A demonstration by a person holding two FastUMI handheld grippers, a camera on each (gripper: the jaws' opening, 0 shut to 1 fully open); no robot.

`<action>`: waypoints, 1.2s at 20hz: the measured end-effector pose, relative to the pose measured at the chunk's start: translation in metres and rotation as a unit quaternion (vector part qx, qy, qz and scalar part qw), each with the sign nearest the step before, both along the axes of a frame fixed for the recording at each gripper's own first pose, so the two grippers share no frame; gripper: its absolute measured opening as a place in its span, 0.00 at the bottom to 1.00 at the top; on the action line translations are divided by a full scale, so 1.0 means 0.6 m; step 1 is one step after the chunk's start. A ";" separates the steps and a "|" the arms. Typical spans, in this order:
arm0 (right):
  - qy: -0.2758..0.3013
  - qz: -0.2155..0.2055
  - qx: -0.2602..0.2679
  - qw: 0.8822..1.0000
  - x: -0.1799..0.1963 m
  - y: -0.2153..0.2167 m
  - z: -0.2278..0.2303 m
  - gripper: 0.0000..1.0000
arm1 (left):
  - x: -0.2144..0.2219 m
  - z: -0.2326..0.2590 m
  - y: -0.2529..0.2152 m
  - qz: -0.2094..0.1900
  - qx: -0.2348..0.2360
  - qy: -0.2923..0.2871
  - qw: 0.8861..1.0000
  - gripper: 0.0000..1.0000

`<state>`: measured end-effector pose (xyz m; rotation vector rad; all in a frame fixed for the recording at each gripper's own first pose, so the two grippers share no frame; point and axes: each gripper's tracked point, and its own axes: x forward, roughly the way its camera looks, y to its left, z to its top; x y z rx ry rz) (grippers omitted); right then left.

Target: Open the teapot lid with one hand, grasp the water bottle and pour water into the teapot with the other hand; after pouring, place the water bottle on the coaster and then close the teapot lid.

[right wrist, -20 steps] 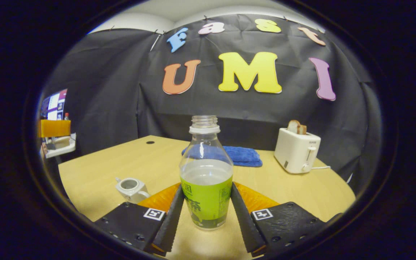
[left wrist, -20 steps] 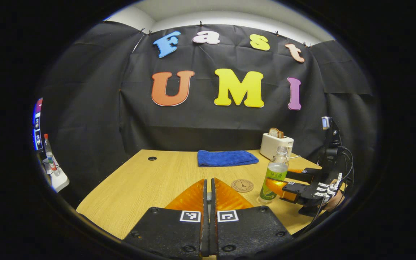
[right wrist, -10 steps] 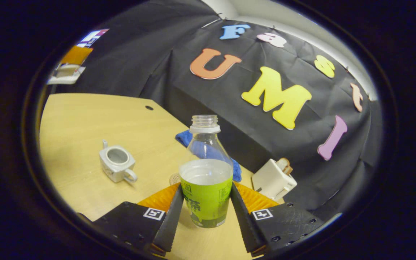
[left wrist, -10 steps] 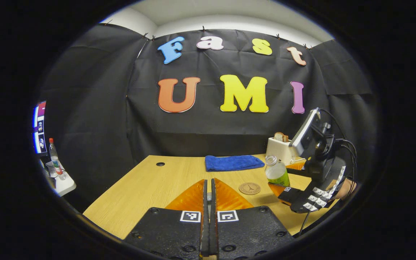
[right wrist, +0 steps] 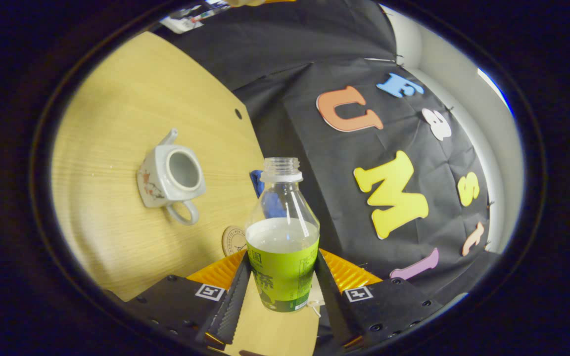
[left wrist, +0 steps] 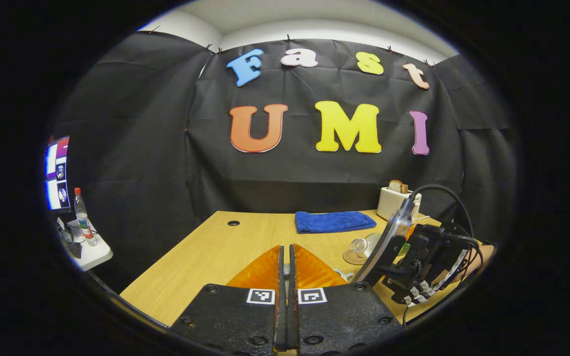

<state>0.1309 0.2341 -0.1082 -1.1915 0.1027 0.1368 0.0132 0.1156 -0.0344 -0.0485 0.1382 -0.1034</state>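
Jaws of the left gripper (left wrist: 286,277) stand pressed together in the left gripper view, and I cannot tell from here whether something thin, such as the teapot lid, is pinched between them; held up off the worktop (left wrist: 215,247) like this, they would keep a lid clear of the pour. Beyond them, to the right, the right gripper (left wrist: 416,269) is rolled over on its side, a hand (left wrist: 473,257) behind it, and the water bottle (left wrist: 364,244) pokes out with its open mouth turned toward the left gripper, close above the coaster (left wrist: 353,257). A blue towel (left wrist: 332,221) and a toaster (left wrist: 394,200) sit behind the bottle, toward the booth wall.

Right gripper view: the jaws of the right gripper (right wrist: 279,287) are clamped on the bottle's (right wrist: 281,237) green label, one finger on each side, a low grip that leaves neck and mouth free for pouring. This view alone gives the target: the teapot (right wrist: 168,178), lidless with its round opening bare, lies left of the bottle's neck and apart from it. The coaster (right wrist: 234,241) lies between teapot and bottle, just beside the label. Water sits level with the label's top, none at the mouth, so pouring seems not yet begun.
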 end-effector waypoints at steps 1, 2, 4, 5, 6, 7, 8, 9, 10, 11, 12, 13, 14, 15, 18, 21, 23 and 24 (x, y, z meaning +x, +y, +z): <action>-0.010 -0.001 -0.023 1.000 0.002 0.000 -0.001 0.72 | 0.001 -0.002 0.004 0.001 -0.001 0.001 1.000 0.03; -0.020 -0.001 -0.043 0.999 0.005 -0.001 -0.003 0.74 | 0.002 -0.002 0.006 0.002 -0.002 0.001 1.000 0.03; -0.050 -0.007 -0.090 0.995 0.015 -0.008 0.007 0.74 | 0.003 -0.001 0.011 0.003 -0.006 0.001 1.000 0.03; -0.069 -0.009 -0.116 0.991 0.017 -0.006 0.013 0.74 | 0.001 0.002 0.010 0.002 -0.007 -0.001 1.000 0.03; -0.089 -0.008 -0.145 0.985 0.018 -0.006 0.022 0.73 | 0.001 0.002 0.009 0.000 -0.009 -0.001 1.000 0.03; -0.107 -0.006 -0.170 0.980 0.020 -0.006 0.030 0.73 | -0.001 0.002 0.010 -0.001 -0.009 0.000 1.000 0.02; -0.126 -0.004 -0.190 0.974 0.018 -0.002 0.038 0.73 | 0.000 0.001 0.009 -0.002 -0.009 0.000 1.000 0.03; -0.137 0.000 -0.206 0.969 0.016 0.000 0.041 0.72 | -0.001 0.000 0.008 -0.003 -0.009 0.001 1.000 0.02; -0.145 0.004 -0.221 0.964 0.017 0.004 0.042 0.72 | -0.001 0.001 0.006 -0.005 -0.009 0.001 1.000 0.03; -0.153 0.007 -0.233 0.960 0.017 0.007 0.047 0.74 | -0.001 0.001 0.005 -0.007 -0.008 0.000 1.000 0.02; -0.161 0.011 -0.244 0.956 0.015 0.011 0.050 0.74 | 0.000 0.001 0.005 -0.008 -0.008 0.000 1.000 0.03; -0.170 0.013 -0.254 0.952 0.015 0.017 0.058 0.74 | 0.000 0.002 0.004 -0.009 -0.008 0.000 1.000 0.02; -0.183 0.014 -0.264 0.947 0.014 0.022 0.065 0.74 | 0.001 0.002 0.003 -0.010 -0.008 0.000 1.000 0.03; -0.197 0.019 -0.277 0.940 0.015 0.029 0.075 0.72 | 0.001 0.002 0.003 -0.011 -0.008 0.001 1.000 0.03; -0.234 0.032 -0.313 0.920 0.008 0.049 0.096 0.72 | 0.001 -0.002 0.004 -0.012 -0.009 0.003 1.000 0.03; -0.258 0.035 -0.332 0.906 0.002 0.057 0.110 0.72 | 0.001 -0.003 0.005 -0.013 -0.009 0.005 1.000 0.03; -0.267 0.035 -0.340 0.901 -0.002 0.060 0.114 0.72 | 0.000 -0.004 0.004 -0.014 -0.008 0.006 1.000 0.03; -0.270 0.036 -0.344 0.899 -0.003 0.062 0.117 0.74 | 0.001 -0.004 0.003 -0.015 -0.008 0.006 1.000 0.03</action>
